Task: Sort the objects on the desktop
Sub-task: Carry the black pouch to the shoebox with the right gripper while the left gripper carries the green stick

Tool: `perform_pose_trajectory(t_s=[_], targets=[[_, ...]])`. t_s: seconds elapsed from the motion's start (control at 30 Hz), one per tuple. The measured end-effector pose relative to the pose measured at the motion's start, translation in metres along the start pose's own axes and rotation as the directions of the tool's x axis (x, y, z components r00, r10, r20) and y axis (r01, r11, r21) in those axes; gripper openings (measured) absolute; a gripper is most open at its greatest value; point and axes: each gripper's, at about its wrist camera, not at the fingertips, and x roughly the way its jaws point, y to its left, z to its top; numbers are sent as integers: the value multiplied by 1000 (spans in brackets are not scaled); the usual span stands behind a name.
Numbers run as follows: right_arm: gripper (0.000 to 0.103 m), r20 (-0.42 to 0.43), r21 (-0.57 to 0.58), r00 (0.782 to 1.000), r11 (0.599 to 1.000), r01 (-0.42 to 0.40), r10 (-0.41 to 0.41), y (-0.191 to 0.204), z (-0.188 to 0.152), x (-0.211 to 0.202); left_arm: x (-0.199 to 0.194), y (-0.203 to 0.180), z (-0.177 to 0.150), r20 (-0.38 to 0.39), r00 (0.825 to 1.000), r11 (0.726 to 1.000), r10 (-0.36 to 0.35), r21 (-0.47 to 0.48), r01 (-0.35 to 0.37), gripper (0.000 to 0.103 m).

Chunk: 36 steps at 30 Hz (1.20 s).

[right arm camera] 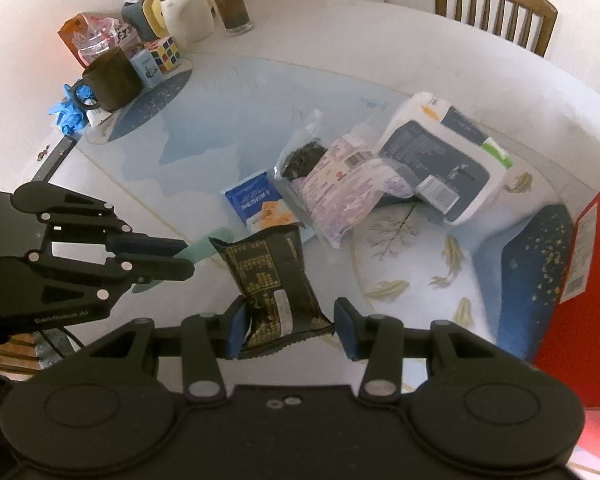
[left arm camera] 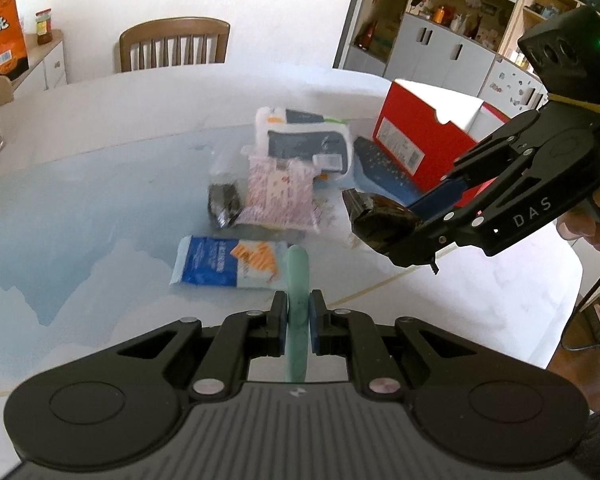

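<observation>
A pale green strip (left arm camera: 298, 312) stands on edge at lower centre of the left view. Beyond it a blue and white packet (left arm camera: 226, 265) lies flat. At mid-frame, a pink patterned pouch (left arm camera: 279, 196) leans over a clear bag of dark bits (left arm camera: 222, 200). A black wrapper (right arm camera: 272, 280) sits centre-bottom of the right view.

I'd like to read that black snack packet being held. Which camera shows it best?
The right wrist view: the black snack packet lies face-on, close, with gold print and a white label showing. The left wrist view shows it only as a dark, glossy lump seen end-on between the right gripper's fingers.
</observation>
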Motion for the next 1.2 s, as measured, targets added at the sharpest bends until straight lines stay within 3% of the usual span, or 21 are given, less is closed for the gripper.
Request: perform_pose_trajectory(t_s=[0.3,1.2], targets=[[45,55,-15,998,1000,-16,17,-20,3,-35,-2,-24,25,34,999,1000,-1,3,1,10],[45,141,6,985,995,100,-100,-149,-34,-124,46,-132,100,62,998,993,-29,118,21,10]])
